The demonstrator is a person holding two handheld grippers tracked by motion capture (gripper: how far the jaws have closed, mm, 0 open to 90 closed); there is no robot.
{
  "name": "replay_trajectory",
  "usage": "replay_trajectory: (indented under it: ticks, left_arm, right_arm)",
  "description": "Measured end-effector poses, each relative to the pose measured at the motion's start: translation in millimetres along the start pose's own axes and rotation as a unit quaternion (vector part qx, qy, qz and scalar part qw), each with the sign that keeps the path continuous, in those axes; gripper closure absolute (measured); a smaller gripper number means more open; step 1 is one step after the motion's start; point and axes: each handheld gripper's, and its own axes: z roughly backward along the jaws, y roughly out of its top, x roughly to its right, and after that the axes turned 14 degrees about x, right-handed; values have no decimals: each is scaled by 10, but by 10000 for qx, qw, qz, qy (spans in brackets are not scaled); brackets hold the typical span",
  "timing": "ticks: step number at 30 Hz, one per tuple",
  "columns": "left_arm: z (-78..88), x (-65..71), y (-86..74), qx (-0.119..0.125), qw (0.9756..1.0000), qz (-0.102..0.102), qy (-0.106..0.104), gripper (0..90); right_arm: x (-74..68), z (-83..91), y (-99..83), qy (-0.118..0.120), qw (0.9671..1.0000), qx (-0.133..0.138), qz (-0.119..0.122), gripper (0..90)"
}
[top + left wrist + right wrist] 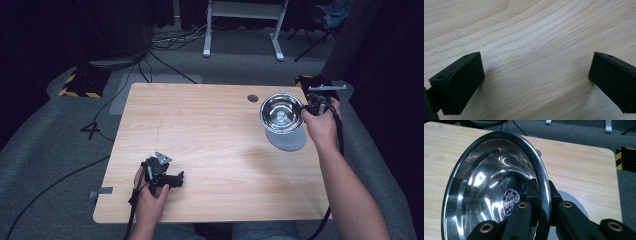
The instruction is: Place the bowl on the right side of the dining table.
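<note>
A shiny steel bowl [281, 113] hangs tilted above the table's far right corner, over a round grey coaster [289, 139]. My right gripper [308, 107] is shut on the bowl's rim [543, 195], one jaw inside the bowl and one outside. In the right gripper view the bowl [489, 185] is large, with a stamped mark at its bottom. My left gripper [176, 179] rests near the table's front left, held low over the wood. Its jaws stand wide apart in the left gripper view [536, 75], with bare wood between them.
The light wooden table [200, 130] has a small round cable hole [252, 98] at the back right. Grey carpet, cables and a white desk frame [245, 30] lie beyond it. A yellow-black striped block [80, 84] sits on the floor at the left.
</note>
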Motion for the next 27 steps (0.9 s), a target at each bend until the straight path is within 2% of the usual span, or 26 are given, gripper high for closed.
replay_trajectory:
  ticks: [5, 11, 14, 18, 27]
  left_arm:
    - [-1, 0, 0, 6, 10000, 0, -2, 3]
    - [-1, 0, 1, 5, 10000, -5, 9, 3]
    - [-2, 0, 0, 4, 10000, -1, -4, 3]
    - [-2, 0, 0, 5, 10000, 0, 1, 3]
    - [-1, 0, 1, 4, 10000, -6, 8, 3]
  right_arm:
    - [106, -37, 22, -147, 9999, -13, -72, 857]
    - [263, -152, -5, -338, 9989, -155, -294, 857]
    - [361, -235, -57, -497, 9979, -252, -332, 857]
    - [450, -336, -148, -580, 9956, -416, -614, 857]
    - [583, -451, -340, -756, 9919, -633, -806, 858]
